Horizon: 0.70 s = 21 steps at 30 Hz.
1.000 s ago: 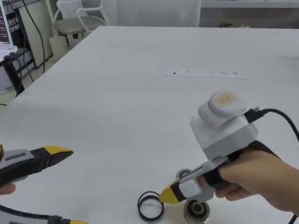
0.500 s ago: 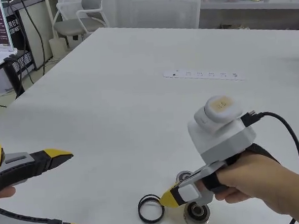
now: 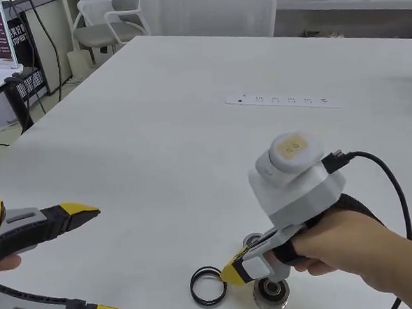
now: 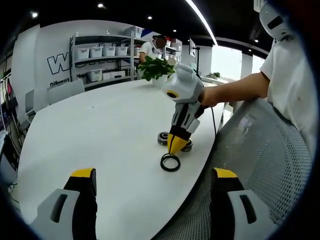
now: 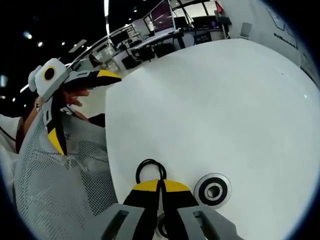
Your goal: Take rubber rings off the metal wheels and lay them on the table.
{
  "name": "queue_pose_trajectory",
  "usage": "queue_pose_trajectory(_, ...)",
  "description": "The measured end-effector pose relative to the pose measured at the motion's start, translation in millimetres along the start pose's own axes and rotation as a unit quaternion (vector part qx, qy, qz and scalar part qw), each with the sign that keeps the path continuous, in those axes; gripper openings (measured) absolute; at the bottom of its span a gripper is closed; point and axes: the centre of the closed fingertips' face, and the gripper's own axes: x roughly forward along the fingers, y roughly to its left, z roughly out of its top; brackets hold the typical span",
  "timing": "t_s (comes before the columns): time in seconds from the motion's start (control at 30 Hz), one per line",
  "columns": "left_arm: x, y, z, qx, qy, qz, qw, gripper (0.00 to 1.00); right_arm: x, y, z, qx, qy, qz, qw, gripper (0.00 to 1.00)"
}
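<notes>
The right gripper (image 3: 230, 270) half-hides one metal wheel (image 3: 252, 240).

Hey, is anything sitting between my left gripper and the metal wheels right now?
Yes. Between the left gripper and the metal wheels, a loose rubber ring lies flat on the table. The right gripper, jaws shut, has its tips right in front of the wheels. Otherwise it is bare tabletop.

Left tongs (image 4: 153, 176) wide — right tongs (image 5: 160, 185) together
</notes>
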Motion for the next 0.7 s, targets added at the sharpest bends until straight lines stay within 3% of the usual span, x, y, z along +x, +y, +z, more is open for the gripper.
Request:
queue_pose_trajectory(0.43, 0.0, 0.6, 0.2, 0.0, -0.001, 0.001, 1.0, 0.94, 1.6, 0.3, 1.2, -0.009, 0.006, -0.01, 0.9999, 0.0)
queue_pose_trajectory(0.7, -0.1, 1.1, -0.1, 0.001, 0.0, 0.002, 1.0, 0.94, -3.1, 3.6, 6.6, -0.004, -0.003, -0.004, 1.0, 0.0)
